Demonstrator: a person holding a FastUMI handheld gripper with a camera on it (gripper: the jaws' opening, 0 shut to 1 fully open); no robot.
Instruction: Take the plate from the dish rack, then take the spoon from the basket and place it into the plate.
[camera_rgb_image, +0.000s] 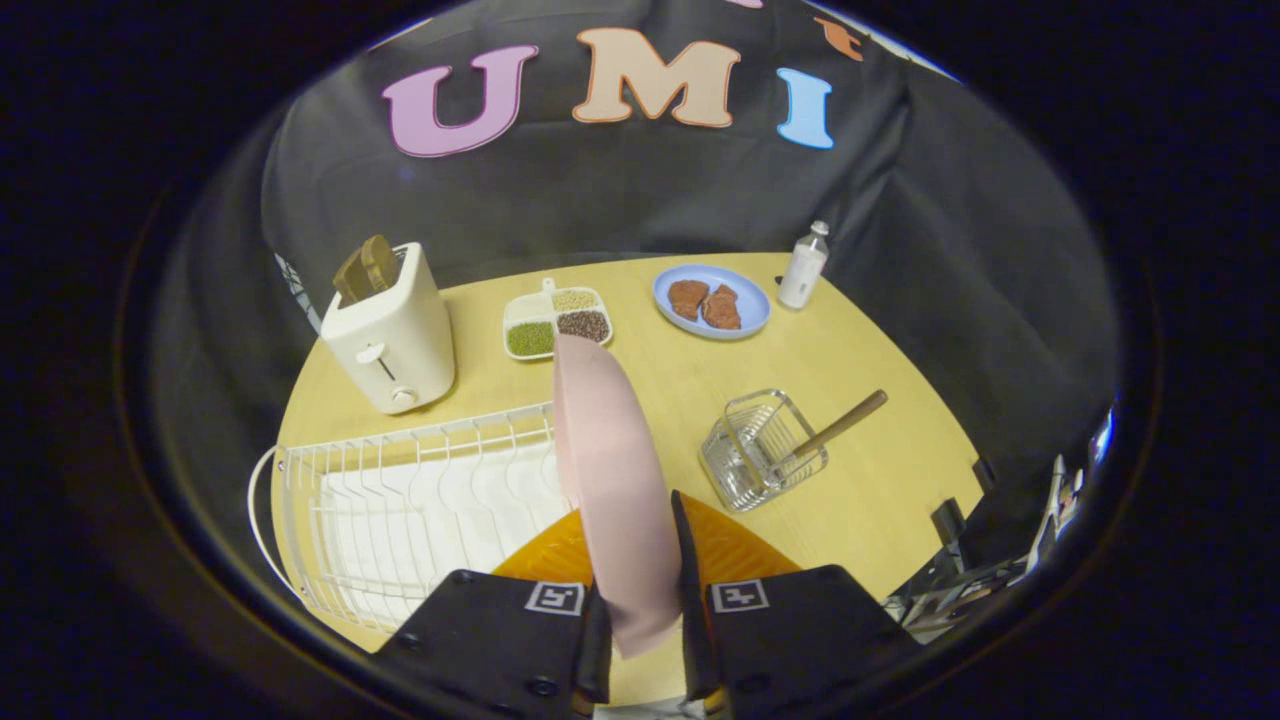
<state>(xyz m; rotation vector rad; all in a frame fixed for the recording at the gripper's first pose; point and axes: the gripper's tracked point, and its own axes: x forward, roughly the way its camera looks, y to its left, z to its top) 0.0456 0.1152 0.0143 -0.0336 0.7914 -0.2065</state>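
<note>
Pink round plate (612, 470) stands on edge, clamped between both black fingers of the gripper (645, 620), lifted just beside the white wire dish rack (400, 500); clear glass basket (762, 450) sits on the yellow wooden table (880, 480) to the other side, a wooden-handled spoon (838, 425) leaning out of it; cream toaster (388, 330) stands beyond the rack.

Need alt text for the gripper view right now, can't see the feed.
The gripper holds a pink plate on edge between its fingers, above the white rack. Beyond, a wooden-handled spoon leans in a clear basket.
</note>
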